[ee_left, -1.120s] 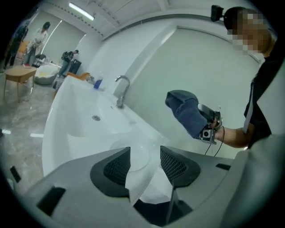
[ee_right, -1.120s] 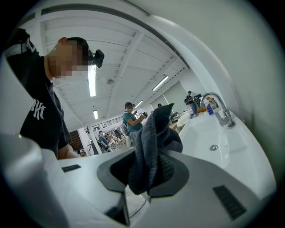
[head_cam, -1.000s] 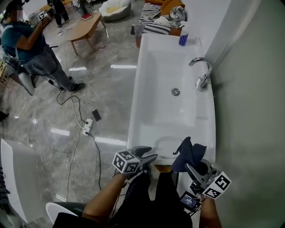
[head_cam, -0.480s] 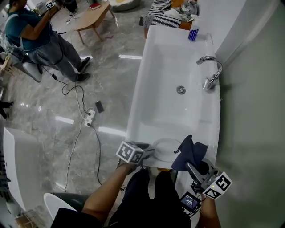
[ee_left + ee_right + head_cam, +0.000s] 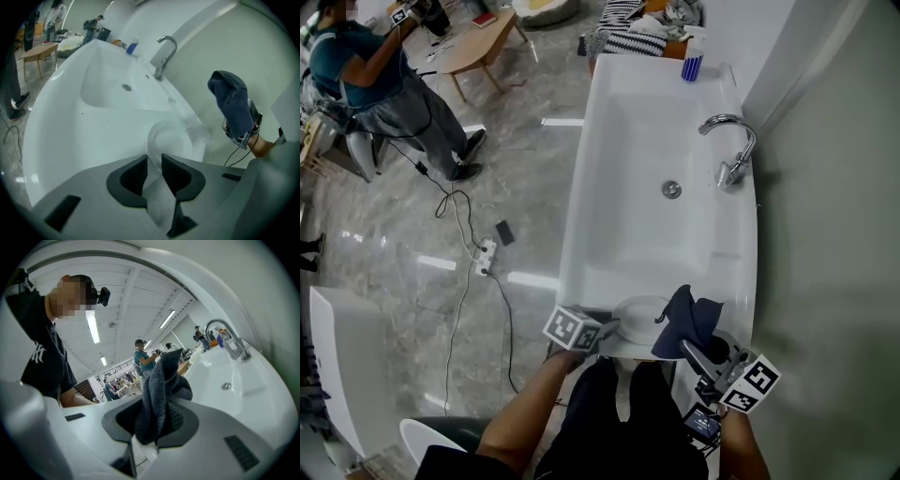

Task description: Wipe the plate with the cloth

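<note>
A white plate lies on the near end of the white sink counter. My left gripper points down at its near edge. In the left gripper view the plate lies just ahead, and the left gripper has the plate's near rim in its gap. Its jaws are closing, with a narrow gap still showing. To the plate's right, my right gripper is shut on a dark blue cloth. The cloth bunches up above the right gripper and hangs clear of the plate.
The basin has a drain and a chrome faucet on the wall side. A blue bottle stands at the far end. A person stands at the far left, and a cable with a power strip lies on the floor.
My left gripper has come down to the plate's near rim and its jaws have narrowed. The right gripper, still holding the cloth, has shifted slightly toward the plate.
</note>
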The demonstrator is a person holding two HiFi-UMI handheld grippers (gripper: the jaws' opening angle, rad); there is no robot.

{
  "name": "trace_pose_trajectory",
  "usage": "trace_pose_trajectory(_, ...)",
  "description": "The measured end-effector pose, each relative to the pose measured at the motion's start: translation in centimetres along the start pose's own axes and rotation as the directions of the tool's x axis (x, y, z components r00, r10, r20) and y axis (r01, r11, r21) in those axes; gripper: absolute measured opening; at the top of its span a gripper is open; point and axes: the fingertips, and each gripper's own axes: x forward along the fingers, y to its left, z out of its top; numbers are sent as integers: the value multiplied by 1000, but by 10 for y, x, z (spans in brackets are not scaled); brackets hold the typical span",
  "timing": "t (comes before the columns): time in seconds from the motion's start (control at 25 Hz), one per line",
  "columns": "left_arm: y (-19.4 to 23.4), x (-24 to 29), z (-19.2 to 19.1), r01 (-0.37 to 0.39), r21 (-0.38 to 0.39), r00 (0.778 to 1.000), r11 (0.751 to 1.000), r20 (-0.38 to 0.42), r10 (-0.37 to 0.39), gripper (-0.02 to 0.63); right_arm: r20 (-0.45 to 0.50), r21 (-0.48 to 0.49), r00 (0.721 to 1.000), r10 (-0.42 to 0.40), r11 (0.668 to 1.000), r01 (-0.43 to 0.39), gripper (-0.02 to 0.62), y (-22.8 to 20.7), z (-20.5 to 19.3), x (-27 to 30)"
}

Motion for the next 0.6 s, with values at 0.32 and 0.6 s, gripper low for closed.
trace_pose_trajectory(0.32,-3,-2,1,22,-18,1000,1000,4,-22,83,-334,152,941,-52,982,108,69,-23,-86,79)
trace_pose_trajectory(0.6,-1,-2,2,9,-7,1000,1000,7,-9,80,-502,133,862,-66,979,153,66,-34,-128,112)
